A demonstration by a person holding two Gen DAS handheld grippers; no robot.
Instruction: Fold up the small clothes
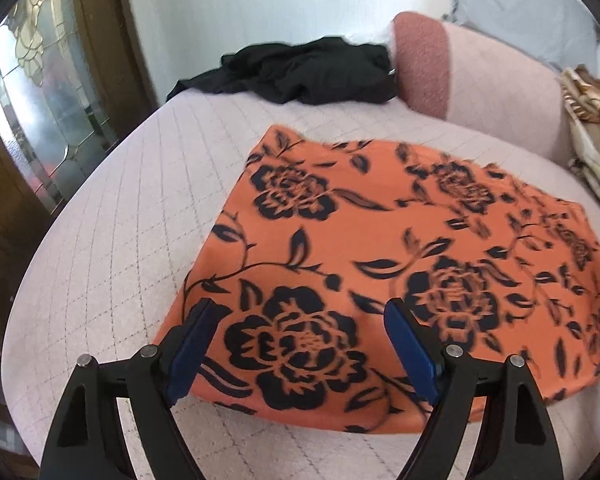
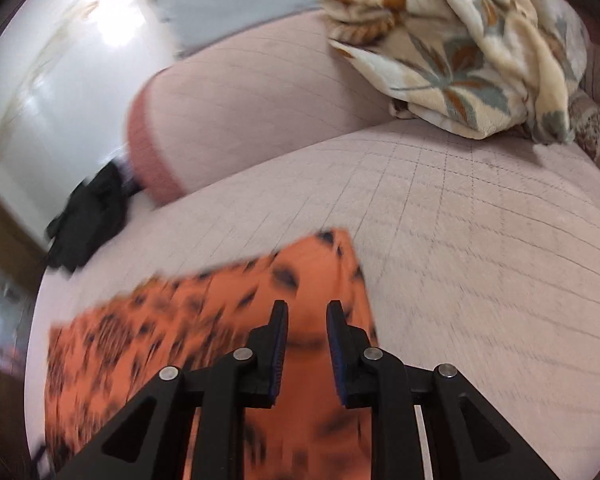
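Left wrist view: the left gripper (image 1: 300, 316), fingers spread wide and holding nothing, hangs over the near edge of the orange floral garment (image 1: 380, 248), which lies flat on the quilted pink bed (image 1: 112, 240). A black garment (image 1: 296, 72) lies beyond.

Right wrist view (blurred): the right gripper (image 2: 307, 312), fingers narrowly parted with nothing gripped, hangs above the orange garment's corner. A patterned blanket (image 2: 472, 52) lies farther back.

Patterned garment (image 1: 380, 264) lies flat on the bed (image 1: 112, 264); dark garment (image 1: 300, 72) behind it, against the bolster (image 1: 472, 76) — crumpled blanket (image 2: 472, 48), apparently, farther right.
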